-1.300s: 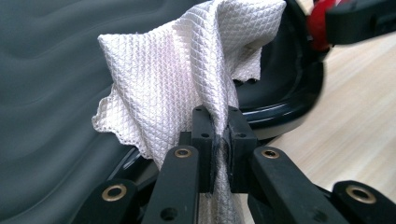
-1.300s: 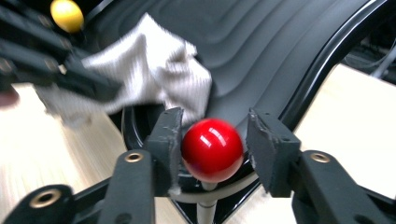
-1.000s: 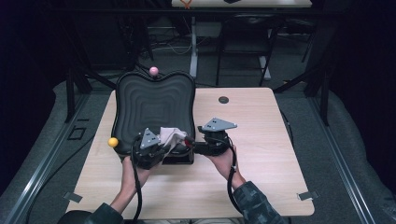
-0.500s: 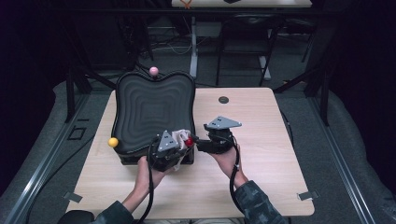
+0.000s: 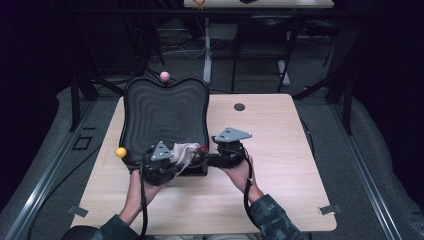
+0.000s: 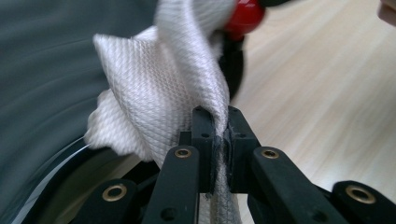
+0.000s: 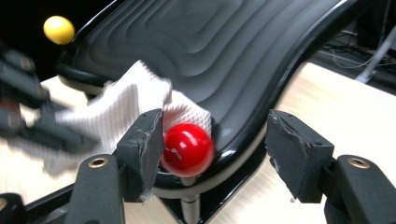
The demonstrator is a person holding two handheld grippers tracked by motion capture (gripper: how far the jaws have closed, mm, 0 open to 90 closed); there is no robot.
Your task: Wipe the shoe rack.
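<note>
White cloth (image 6: 159, 98) pinched in left gripper (image 6: 217, 135) — right gripper (image 7: 212, 154) (half-open) touches red ball (image 7: 187, 149).

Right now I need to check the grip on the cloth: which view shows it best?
The left gripper view: the left gripper is shut on the cloth, weave sharp. The high view shows the cloth small between both grippers. The right gripper view shows it on the tray, grip blurred.

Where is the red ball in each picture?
High view: red ball at the black tray's near right corner.
Left gripper view: top middle, behind the white cloth.
Right gripper view: low centre, beside its left jaw.
Shared landmark: the cloth.
</note>
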